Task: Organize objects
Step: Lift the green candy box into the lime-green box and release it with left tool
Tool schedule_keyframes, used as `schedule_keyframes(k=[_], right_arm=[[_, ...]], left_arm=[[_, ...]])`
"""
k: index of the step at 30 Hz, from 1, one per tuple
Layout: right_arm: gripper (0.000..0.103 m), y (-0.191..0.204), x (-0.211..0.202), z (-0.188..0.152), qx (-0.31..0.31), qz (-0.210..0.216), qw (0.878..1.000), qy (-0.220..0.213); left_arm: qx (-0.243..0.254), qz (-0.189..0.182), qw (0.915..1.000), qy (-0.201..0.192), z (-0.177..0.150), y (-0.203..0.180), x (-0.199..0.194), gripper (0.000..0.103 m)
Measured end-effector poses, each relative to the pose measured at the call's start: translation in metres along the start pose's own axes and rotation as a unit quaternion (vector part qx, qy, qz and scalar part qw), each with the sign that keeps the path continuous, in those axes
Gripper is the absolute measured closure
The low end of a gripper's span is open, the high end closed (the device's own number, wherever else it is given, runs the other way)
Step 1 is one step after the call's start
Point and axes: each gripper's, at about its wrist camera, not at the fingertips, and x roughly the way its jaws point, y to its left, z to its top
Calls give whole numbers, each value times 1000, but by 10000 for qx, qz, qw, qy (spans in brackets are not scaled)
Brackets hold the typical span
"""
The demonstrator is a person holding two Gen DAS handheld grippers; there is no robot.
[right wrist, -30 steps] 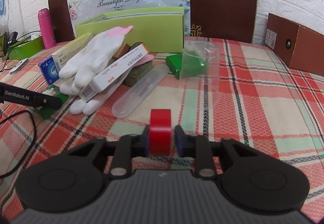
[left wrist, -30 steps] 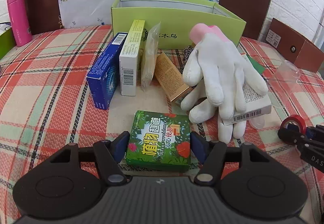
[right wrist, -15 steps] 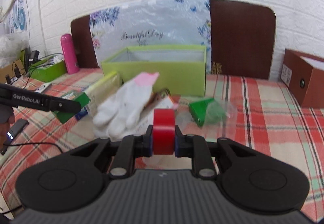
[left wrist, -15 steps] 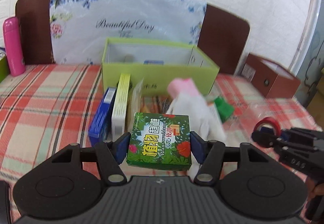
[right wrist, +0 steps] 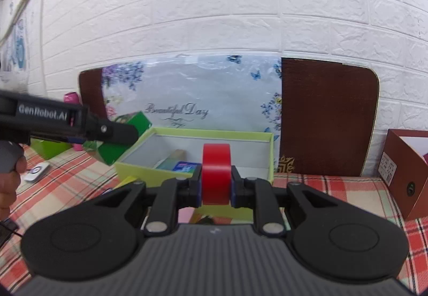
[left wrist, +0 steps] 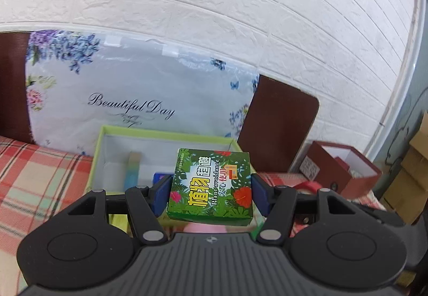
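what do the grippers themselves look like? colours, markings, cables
Both are matte black plastic: ribbed grey-black centre body, two round housings, silver pivot screws, angular linkage arms. The left gripper has blue pads on its fingers; the right gripper shows thin blue pad edges. Side-on, the left reads "GenRobot.AI" in white. No cable on either is clear.

The left gripper (left wrist: 211, 195) is raised, its fingers clamped on either side of a green box (left wrist: 211, 186). The right gripper (right wrist: 215, 186) is level, its fingers pinching a red tape roll (right wrist: 216, 174).
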Motion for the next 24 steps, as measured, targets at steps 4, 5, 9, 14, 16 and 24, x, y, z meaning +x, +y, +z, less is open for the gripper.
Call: schedule_keyframes(k=[4, 5, 9, 14, 16, 24], right_arm=[[85, -11, 35, 6, -19, -213, 9996, 164], [85, -13, 43, 7, -32, -253, 9995, 207], [85, -22, 76, 9, -83, -336, 9987, 381], [85, -27, 111, 9, -204, -345, 9976, 569], [85, -29, 123, 7, -234, -345, 9971, 642], [55, -30, 138, 0, -366, -86, 9970, 678]], left_arm=[[-107, -3, 9999, 122, 18, -3, 41, 38], [-139, 2, 9997, 183, 20, -2, 53, 38], [-224, 44, 9989, 419, 26, 1, 97, 38], [-231, 97, 9975, 659, 26, 7, 140, 38], [-246, 120, 9969, 734, 27, 11, 155, 38], [-338, 261, 9939, 1015, 21, 26, 175, 23]])
